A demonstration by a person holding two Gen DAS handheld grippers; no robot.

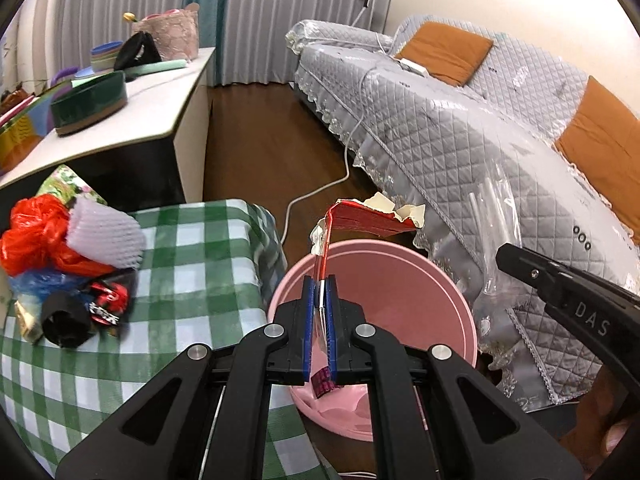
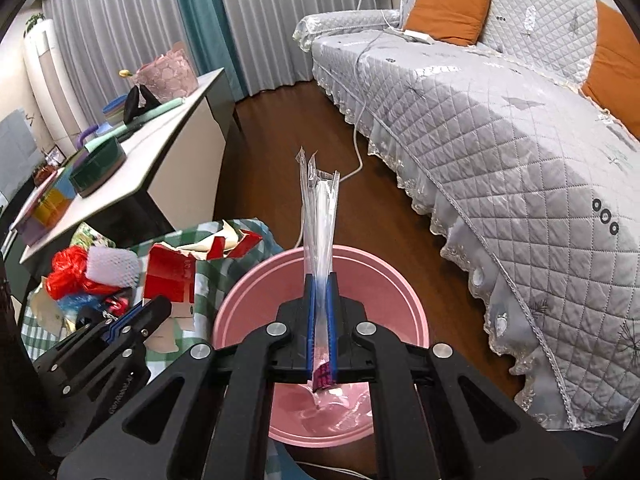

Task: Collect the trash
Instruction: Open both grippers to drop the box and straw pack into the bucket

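Note:
A pink bin (image 1: 400, 276) (image 2: 256, 292) stands on the floor between the checkered table and the sofa. My left gripper (image 1: 319, 280) is shut on a torn red paper carton (image 1: 368, 220) and holds it over the bin's rim; the carton (image 2: 172, 276) shows at the left in the right wrist view. My right gripper (image 2: 320, 278) is shut on a clear plastic wrapper (image 2: 318, 216), upright above the bin. In the left wrist view the wrapper (image 1: 496, 216) hangs at the right.
A pile of trash lies on the green checkered table (image 1: 192, 248): red plastic bag (image 1: 32, 232), white foam net (image 1: 104, 232), black and blue scraps. A white side table (image 1: 160, 96) stands behind. A grey quilted sofa (image 2: 500, 132) fills the right. A white cable (image 1: 320, 188) crosses the wooden floor.

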